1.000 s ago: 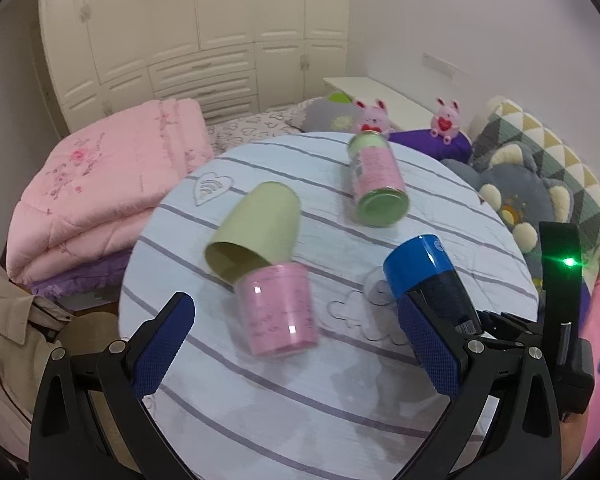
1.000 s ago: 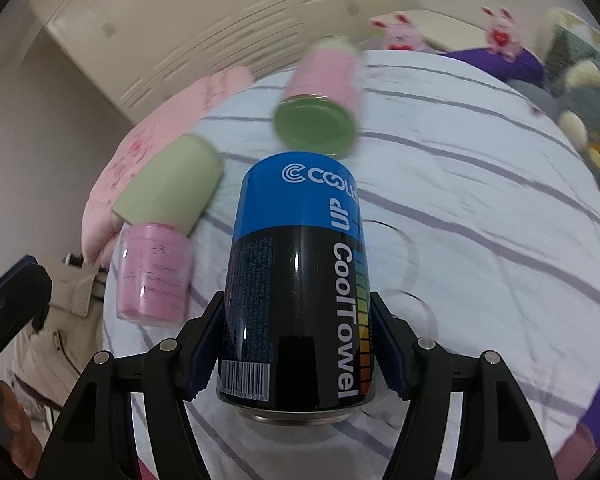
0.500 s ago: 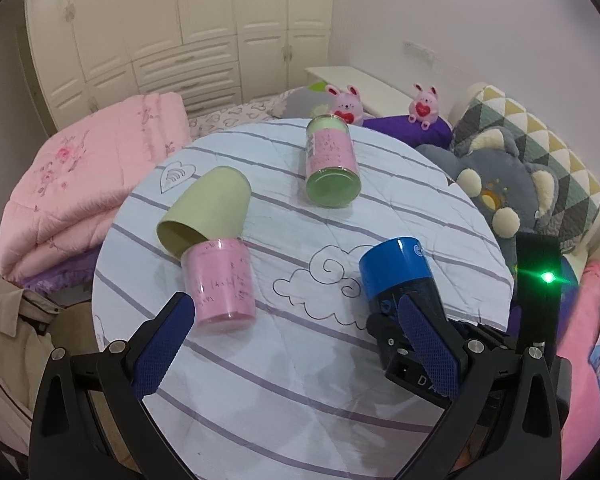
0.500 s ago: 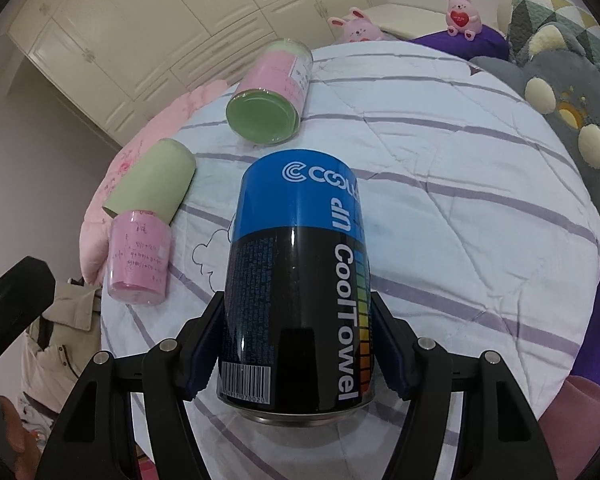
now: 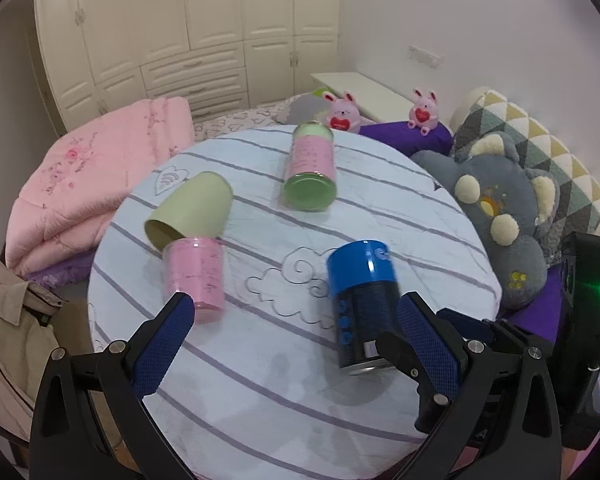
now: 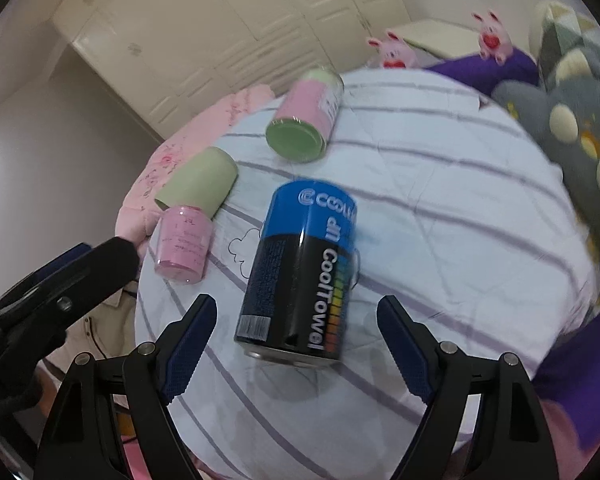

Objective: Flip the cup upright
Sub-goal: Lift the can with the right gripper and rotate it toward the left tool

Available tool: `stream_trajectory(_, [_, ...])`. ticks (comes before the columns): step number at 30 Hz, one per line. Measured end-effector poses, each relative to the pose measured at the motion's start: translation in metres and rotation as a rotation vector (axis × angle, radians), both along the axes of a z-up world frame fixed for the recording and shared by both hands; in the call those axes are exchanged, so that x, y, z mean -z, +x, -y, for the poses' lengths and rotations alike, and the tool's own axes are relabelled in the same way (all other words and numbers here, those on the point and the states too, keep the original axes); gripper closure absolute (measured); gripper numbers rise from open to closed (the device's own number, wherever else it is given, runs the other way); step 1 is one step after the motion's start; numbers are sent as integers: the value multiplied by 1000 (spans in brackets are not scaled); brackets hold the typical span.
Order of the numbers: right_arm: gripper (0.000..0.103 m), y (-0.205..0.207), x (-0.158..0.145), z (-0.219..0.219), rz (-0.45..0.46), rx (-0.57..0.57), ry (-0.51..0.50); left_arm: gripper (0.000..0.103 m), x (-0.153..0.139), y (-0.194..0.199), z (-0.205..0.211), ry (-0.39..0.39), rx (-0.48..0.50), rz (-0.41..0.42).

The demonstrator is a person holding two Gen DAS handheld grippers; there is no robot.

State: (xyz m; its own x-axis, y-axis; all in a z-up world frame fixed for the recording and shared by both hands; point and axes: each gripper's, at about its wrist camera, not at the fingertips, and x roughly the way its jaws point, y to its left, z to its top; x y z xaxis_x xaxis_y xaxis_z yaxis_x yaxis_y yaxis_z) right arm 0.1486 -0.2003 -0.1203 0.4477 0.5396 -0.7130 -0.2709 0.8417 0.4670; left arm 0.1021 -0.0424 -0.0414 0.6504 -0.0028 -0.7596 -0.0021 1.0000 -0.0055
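A blue and black "CoolTowel" can [image 6: 300, 276] stands on end on the round striped table [image 6: 440, 216], also seen in the left wrist view [image 5: 362, 304]. My right gripper [image 6: 296, 344] is open, its fingers either side of the can and apart from it. My left gripper [image 5: 296, 340] is open and empty above the table's front. A green cup [image 5: 190, 214] lies on its side, a pink cup [image 5: 196, 276] lies against its mouth. A pink can with a green lid [image 5: 310, 172] lies on its side further back.
A folded pink quilt [image 5: 88, 184] lies left of the table. A grey plush bear [image 5: 500, 216] and patterned cushions sit at the right. Two pink plush toys [image 5: 344, 112] sit behind the table. White wardrobes [image 5: 180, 32] fill the back wall.
My right gripper has opened and let go of the blue can, which now stands on the table. The right gripper has drawn back a little. The left gripper stays open.
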Motion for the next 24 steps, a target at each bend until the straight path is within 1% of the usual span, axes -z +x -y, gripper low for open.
stream_trajectory(2, [19,0,-2,4,14,-30,-14,0,1,0,6,5,4,-1])
stream_trajectory(5, [19,2,-4,15,42,-25,-54,0,1,0,16,10,9,-4])
stream_trajectory(10, [19,2,-10,36,72,-19,-58,0,4,4,32,19,14,-12])
stream_trajectory(13, [19,1,-11,46,90,-17,-90,0,8,8,40,21,15,-19])
stream_trajectory(17, [19,0,-9,51,117,-22,-138,0,11,10,48,33,10,-20])
stream_trajectory(24, [19,2,-5,53,149,-50,-155,0,19,18,55,51,-1,-41])
